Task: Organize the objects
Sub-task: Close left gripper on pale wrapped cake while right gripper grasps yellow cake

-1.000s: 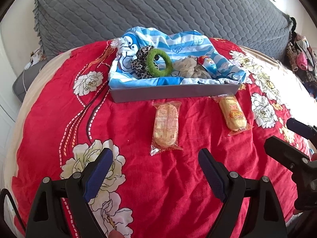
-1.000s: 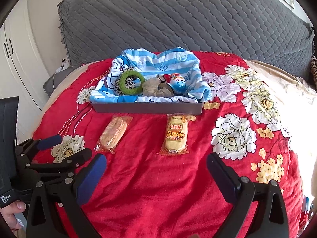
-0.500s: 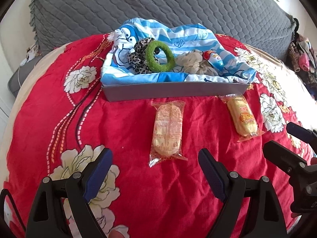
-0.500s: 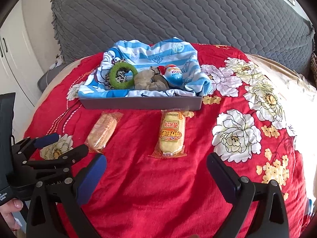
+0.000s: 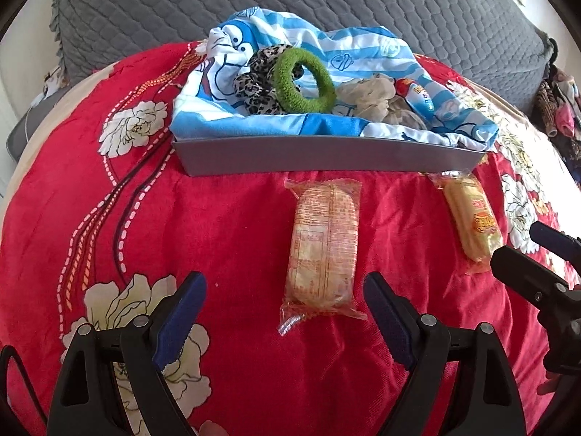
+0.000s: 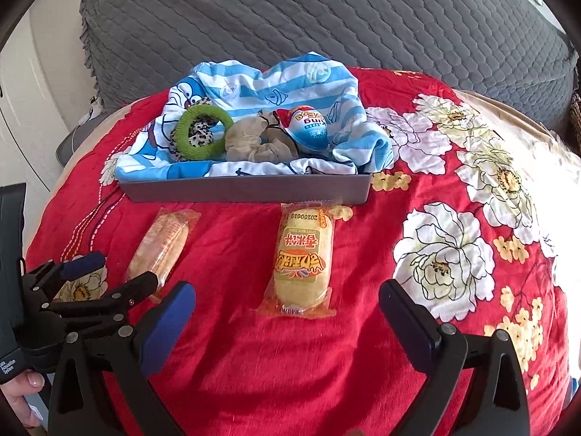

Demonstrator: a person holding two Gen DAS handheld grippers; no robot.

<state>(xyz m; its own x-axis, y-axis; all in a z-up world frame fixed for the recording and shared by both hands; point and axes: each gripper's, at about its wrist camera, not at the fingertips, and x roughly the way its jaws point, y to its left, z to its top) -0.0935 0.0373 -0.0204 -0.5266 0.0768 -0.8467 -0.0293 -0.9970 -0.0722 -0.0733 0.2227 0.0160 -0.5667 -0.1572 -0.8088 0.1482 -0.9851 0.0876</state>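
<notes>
Left wrist view: my left gripper [image 5: 281,312] gapes, empty, the orange snack packet [image 5: 323,250] dead ahead, lengthwise toward the grey tray [image 5: 326,154]. Right gripper [image 6: 287,321], spread too, faces the yellow cake packet [image 6: 301,258].

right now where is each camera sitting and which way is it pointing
Left wrist: sits on the left gripper, looking forward over the red bedspread at the back-side-up snack pack and grey tray; its own open fingers show, the right gripper at the right edge.
Right wrist: sits on the right gripper, facing the yellow snack pack and the same tray; its own open fingers show, the left gripper and a hand at left.
Shared: both packs, tray, green ring, toy egg, grey headboard.
</notes>
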